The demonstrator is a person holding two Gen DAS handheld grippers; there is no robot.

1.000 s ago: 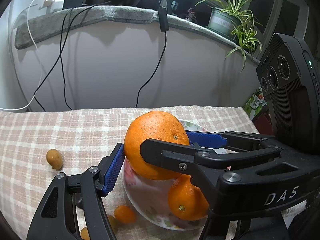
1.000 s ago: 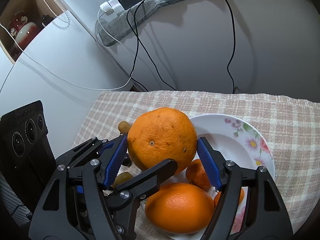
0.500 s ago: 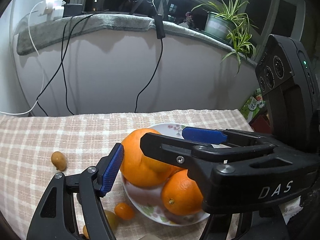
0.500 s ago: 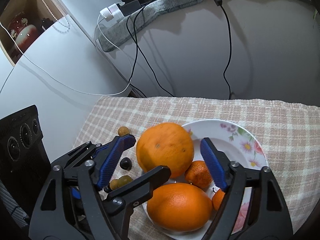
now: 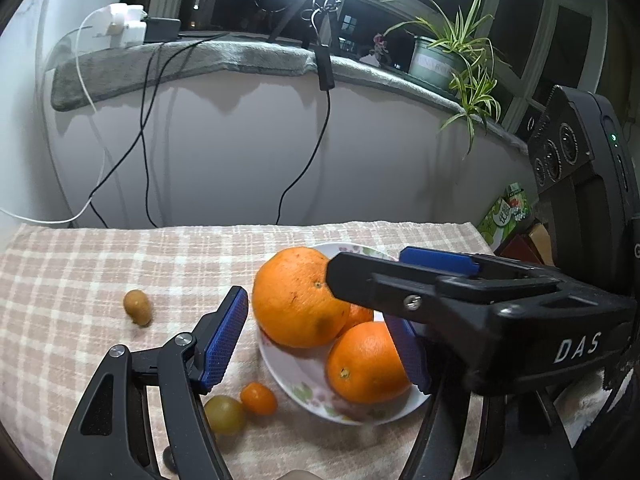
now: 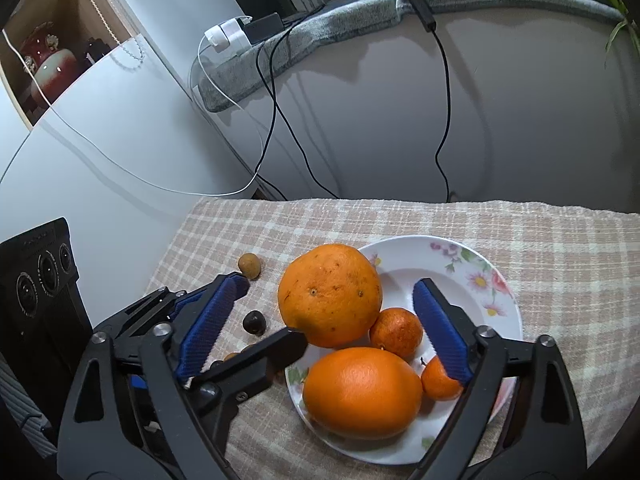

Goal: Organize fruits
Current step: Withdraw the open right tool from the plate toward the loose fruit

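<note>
On the desk, covered by a checked cloth (image 6: 520, 240), a floral plate (image 6: 476, 276) sits toward the right side and carries the gathered fruit. Large orange (image 6: 330, 294): rests on the plate's left rim, partly overhanging the cloth, touching the small mandarin (image 6: 396, 332) behind it. Smooth orange (image 6: 362, 392): lies at the plate's near edge, just below the large one. A second small mandarin (image 6: 438, 378) sits at the plate's near right, partly hidden by a blue pad.

Right tool (image 6: 320, 332): jaws spread wide, the blue pads standing clear on either side of the large orange and gripping nothing; the left pad is above the cloth, the right pad above the plate's interior. Left tool (image 5: 320, 344): likewise spread, one pad (image 5: 224, 336) over the cloth left of the plate, the other near the smooth orange (image 5: 366, 362); whether that pad touches the fruit cannot be told. In the left wrist view the right tool's black body crosses in front of the plate (image 5: 288, 376) and the large orange (image 5: 298, 298).

Loose fruit on the cloth, left of the plate: a brownish oval fruit (image 5: 137, 307) well apart toward the left edge; a small orange kumquat (image 5: 259, 399) and a greenish round fruit (image 5: 225, 414) touching each other just beside the plate's near left rim; a dark round fruit (image 6: 255, 323) between the right tool's left pad and the large orange.
</note>
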